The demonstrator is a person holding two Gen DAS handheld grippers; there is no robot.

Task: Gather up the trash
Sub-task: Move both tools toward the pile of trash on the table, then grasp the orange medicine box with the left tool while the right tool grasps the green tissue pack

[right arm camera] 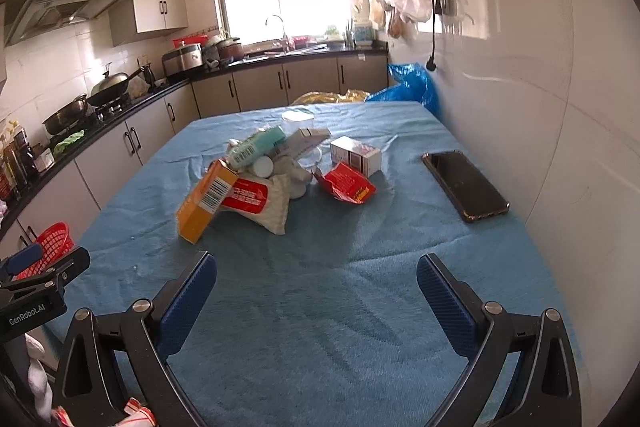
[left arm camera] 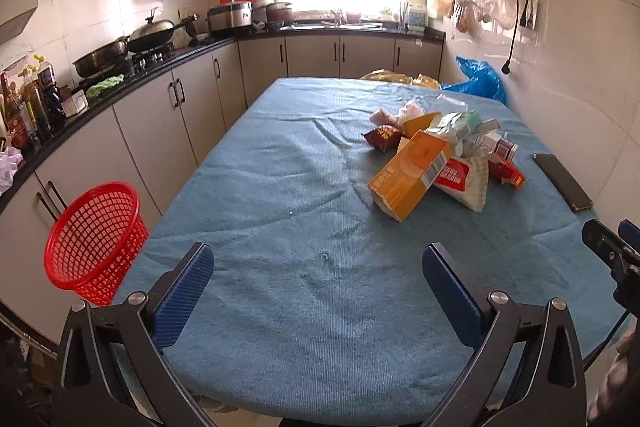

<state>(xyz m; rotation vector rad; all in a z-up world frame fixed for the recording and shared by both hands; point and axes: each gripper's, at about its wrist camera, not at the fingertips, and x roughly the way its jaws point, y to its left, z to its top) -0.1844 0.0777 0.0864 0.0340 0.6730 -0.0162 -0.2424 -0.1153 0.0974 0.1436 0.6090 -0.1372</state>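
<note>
I am holding my left gripper (left arm camera: 318,287) and right gripper (right arm camera: 316,291) wide apart, both gripping nothing, over the near end of the blue tablecloth (right arm camera: 320,327). The trash pile (right arm camera: 276,171) is lying mid-cloth, left of the phone (right arm camera: 464,185). The orange carton (right arm camera: 204,201) is probably empty, light and crushable; I am planning to pinch its narrow sides. The red basket (left arm camera: 94,241) is hanging off the cloth's left edge.

A blue-cloth-covered worktop (right arm camera: 360,307) carries a heap of cartons and wrappers (right arm camera: 276,171) and a black slab phone (right arm camera: 464,185) nearby.
</note>
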